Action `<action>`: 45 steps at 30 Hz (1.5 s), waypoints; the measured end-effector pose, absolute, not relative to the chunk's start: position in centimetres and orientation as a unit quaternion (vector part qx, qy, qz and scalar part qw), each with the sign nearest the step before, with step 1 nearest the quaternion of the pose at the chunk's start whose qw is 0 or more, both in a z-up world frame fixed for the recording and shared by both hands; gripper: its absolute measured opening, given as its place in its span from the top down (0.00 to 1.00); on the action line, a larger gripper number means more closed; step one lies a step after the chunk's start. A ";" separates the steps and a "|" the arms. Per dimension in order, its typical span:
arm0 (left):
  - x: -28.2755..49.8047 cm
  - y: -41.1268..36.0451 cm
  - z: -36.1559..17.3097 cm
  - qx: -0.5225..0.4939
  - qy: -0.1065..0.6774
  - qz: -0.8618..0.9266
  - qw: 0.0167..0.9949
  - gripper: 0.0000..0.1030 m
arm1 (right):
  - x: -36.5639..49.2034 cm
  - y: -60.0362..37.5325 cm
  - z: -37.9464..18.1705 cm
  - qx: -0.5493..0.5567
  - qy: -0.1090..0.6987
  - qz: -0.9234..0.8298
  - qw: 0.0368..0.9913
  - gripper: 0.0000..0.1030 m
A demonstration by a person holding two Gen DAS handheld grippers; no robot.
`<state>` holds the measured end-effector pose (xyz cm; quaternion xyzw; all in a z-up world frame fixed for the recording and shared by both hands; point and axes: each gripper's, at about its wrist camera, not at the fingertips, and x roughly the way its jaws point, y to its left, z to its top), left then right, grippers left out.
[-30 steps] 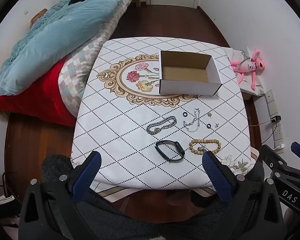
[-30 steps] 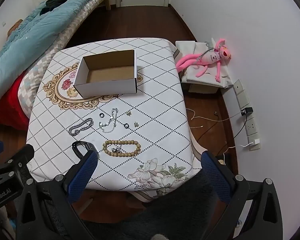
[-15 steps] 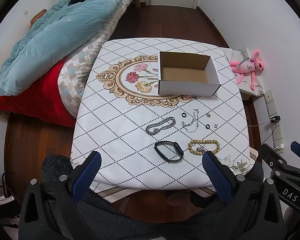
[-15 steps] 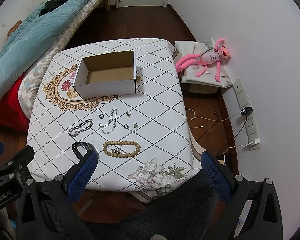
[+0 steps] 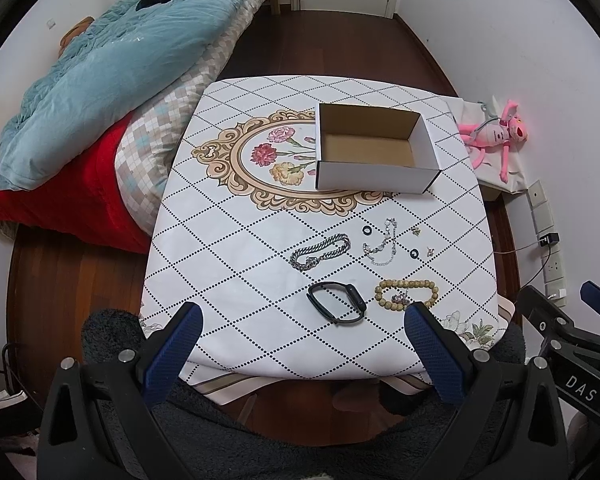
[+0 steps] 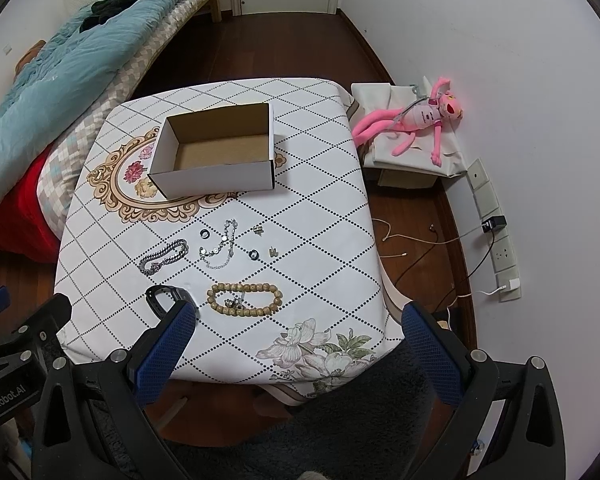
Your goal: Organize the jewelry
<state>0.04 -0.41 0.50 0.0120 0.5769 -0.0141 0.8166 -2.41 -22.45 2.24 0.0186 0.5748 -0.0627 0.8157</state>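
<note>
An open white cardboard box (image 5: 374, 148) (image 6: 216, 156) stands empty on the table's far half. In front of it lie a silver chain bracelet (image 5: 320, 252) (image 6: 164, 257), a thin silver chain (image 5: 382, 242) (image 6: 220, 245), two small black rings (image 5: 367, 231) (image 5: 414, 255), small earrings (image 5: 416, 231), a wooden bead bracelet (image 5: 406, 295) (image 6: 244, 300) and a black band (image 5: 336, 302) (image 6: 162, 298). My left gripper (image 5: 300, 320) and right gripper (image 6: 298, 320) are both open and empty, held above the table's near edge.
The table wears a white diamond-pattern cloth (image 5: 236, 240). A bed with a blue quilt (image 5: 100, 64) lies to the left. A pink plush toy (image 6: 416, 120) sits on a covered box at the right. Cables and wall sockets (image 6: 496, 240) are by the right wall.
Both views have shifted only slightly; the table sits marginally farther in the left view. Nothing on the table has moved and both grippers stay open.
</note>
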 end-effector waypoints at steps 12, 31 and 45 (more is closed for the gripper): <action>0.4 -0.6 1.1 0.008 0.573 -0.017 0.819 0.00 | -2.5 -22.3 2.4 0.017 0.574 -0.063 0.816 0.00; 0.4 -0.5 1.2 0.009 0.571 -0.017 0.821 0.00 | -2.0 -22.5 3.0 0.018 0.573 -0.063 0.817 0.00; 0.3 -0.8 1.8 0.010 0.566 -0.019 0.824 0.00 | -1.9 -22.5 3.8 0.020 0.571 -0.062 0.818 0.00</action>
